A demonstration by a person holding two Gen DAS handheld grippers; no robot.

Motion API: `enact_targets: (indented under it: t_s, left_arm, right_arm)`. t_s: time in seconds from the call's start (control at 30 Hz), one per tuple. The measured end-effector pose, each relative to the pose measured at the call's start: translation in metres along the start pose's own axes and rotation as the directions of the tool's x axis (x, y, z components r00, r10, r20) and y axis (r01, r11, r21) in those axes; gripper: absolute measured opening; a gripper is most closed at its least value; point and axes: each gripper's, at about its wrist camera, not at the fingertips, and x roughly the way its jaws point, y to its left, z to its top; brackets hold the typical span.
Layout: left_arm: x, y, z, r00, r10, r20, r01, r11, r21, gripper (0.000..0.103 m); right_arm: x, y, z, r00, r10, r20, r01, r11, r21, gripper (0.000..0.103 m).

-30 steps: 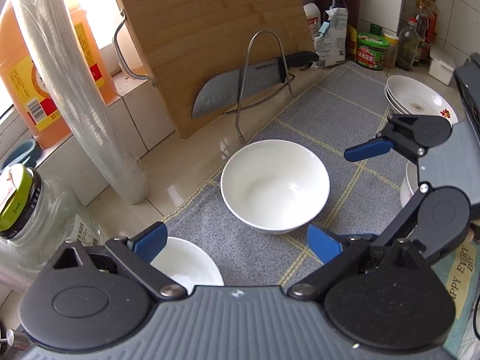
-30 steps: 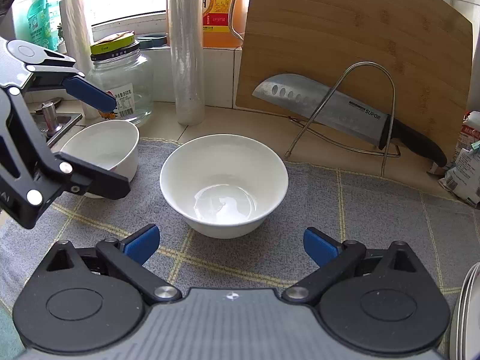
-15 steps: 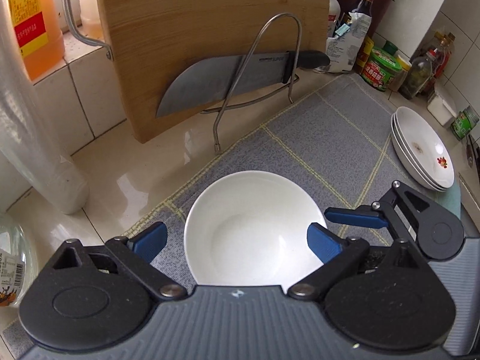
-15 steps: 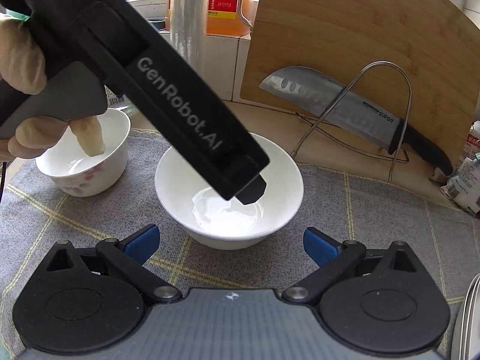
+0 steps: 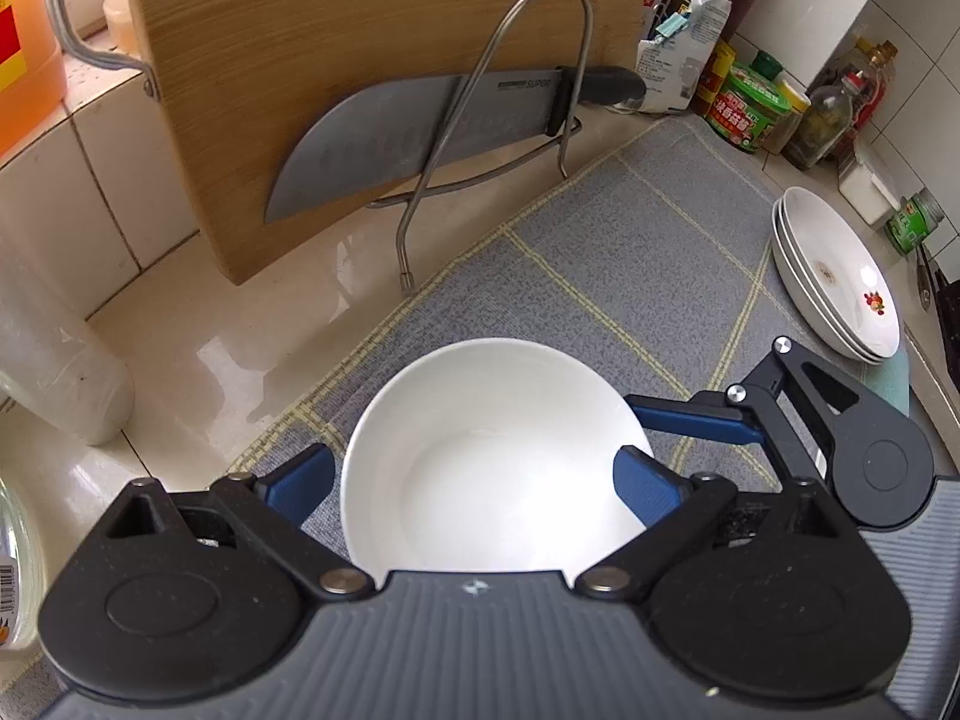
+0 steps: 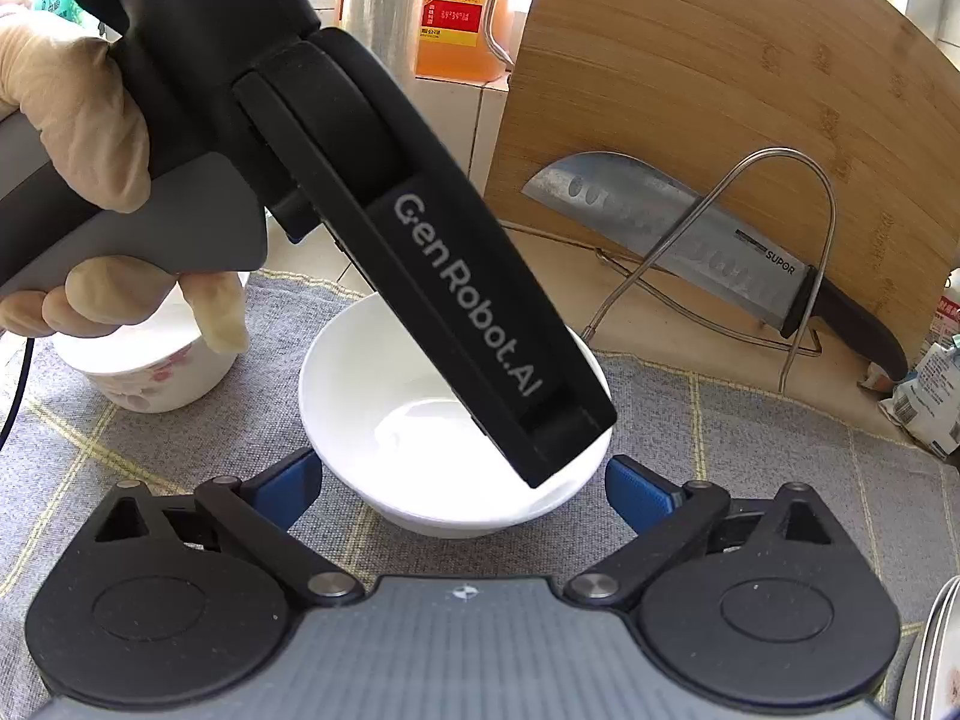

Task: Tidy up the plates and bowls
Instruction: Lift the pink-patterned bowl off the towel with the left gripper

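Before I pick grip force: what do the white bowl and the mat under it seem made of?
The white bowl looks like glazed ceramic: smooth, glossy, with soft light reflections inside. The mat looks like woven fabric: matte grey weave with yellowish stitched lines.

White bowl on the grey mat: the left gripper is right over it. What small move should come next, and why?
Probably ease the left gripper a little lower and close it across the white bowl. Its blue pads flank the bowl's rim on both sides but do not seem to press it yet. The right gripper waits open in front of the same bowl, so only one should take it.
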Motion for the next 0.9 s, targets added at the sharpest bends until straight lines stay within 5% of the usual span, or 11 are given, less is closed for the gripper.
enact_targets:
  t_s: [0.9]
  left_arm:
    - [-0.0057, -0.0049, 0.0080, 0.999, -0.044, -0.023, 0.044, 0.999, 0.003, 0.097]
  right_arm:
    - [0.0055, -0.0067, 0.0027, 1.000, 0.026, -0.013, -0.026, 0.999, 0.025, 0.094]
